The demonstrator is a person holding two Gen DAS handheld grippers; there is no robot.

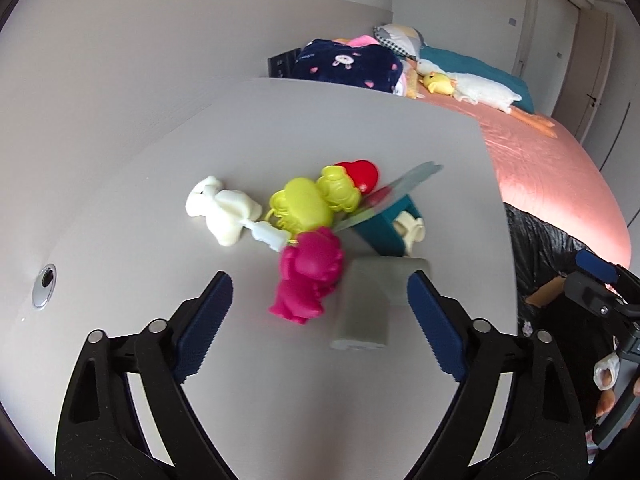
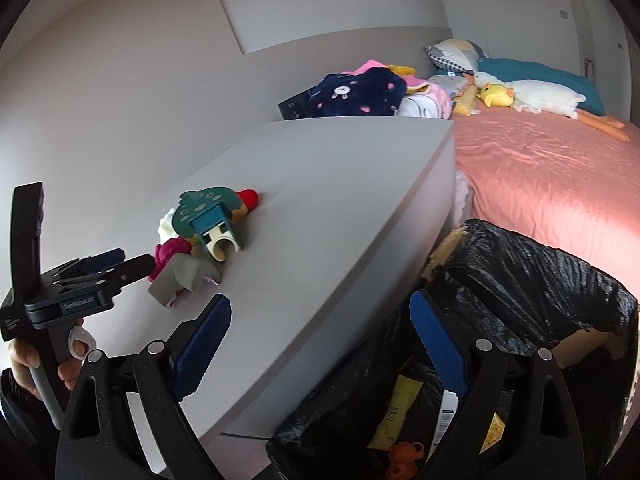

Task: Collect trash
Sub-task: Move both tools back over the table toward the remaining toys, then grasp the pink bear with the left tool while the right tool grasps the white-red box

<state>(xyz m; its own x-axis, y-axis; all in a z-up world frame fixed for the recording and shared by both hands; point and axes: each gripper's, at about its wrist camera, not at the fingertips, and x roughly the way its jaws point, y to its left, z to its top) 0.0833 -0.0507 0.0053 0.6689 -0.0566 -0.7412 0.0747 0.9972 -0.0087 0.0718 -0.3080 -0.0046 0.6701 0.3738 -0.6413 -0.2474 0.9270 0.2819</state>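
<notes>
A pile of small items lies on the grey table: a white toy, lime green moulds, a red heart, a teal piece, a magenta toy and a grey block. My left gripper hovers open just before the pile, with the magenta toy and the grey block in line with its gap but untouched. My right gripper is open and empty above the table's edge and the black-lined bin. The bin holds a yellow packet and an orange toy.
A bed with a pink sheet runs beyond the table, with pillows, plush toys and a navy blanket at its head. A metal cable grommet sits in the tabletop at the left. A wall stands close behind the table.
</notes>
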